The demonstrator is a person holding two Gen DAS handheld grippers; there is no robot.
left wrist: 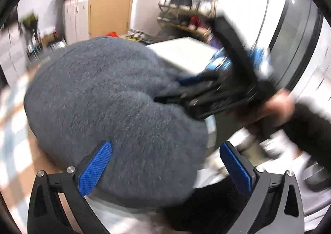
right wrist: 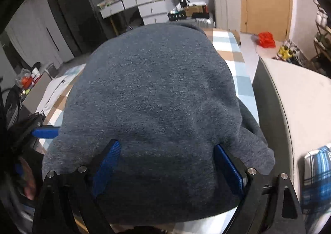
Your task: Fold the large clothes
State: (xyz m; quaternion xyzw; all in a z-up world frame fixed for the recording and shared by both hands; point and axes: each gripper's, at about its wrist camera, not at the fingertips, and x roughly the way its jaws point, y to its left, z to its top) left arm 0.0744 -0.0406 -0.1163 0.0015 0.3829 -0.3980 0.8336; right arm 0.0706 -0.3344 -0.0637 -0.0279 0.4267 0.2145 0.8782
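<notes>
Jaws of right gripper [right wrist: 167, 163] stand spread, grey garment [right wrist: 157, 93] bulging between them; left gripper [left wrist: 165, 161] jaws also spread, garment against the left pad.

A grey garment [right wrist: 153, 97] fills the middle of the view, bunched in a rounded heap on a bed [right wrist: 242, 68] with a checked cover. The right hand-held gripper [right wrist: 165, 163] stands wide, its blue pads [right wrist: 227, 167] on either side of the garment's near part. Left of the garment the left hand-held gripper [right wrist: 44, 132] shows one blue finger touching its edge; right of it stands a white box [right wrist: 300, 105], and beyond it a white desk [right wrist: 132, 4] with drawers.
</notes>
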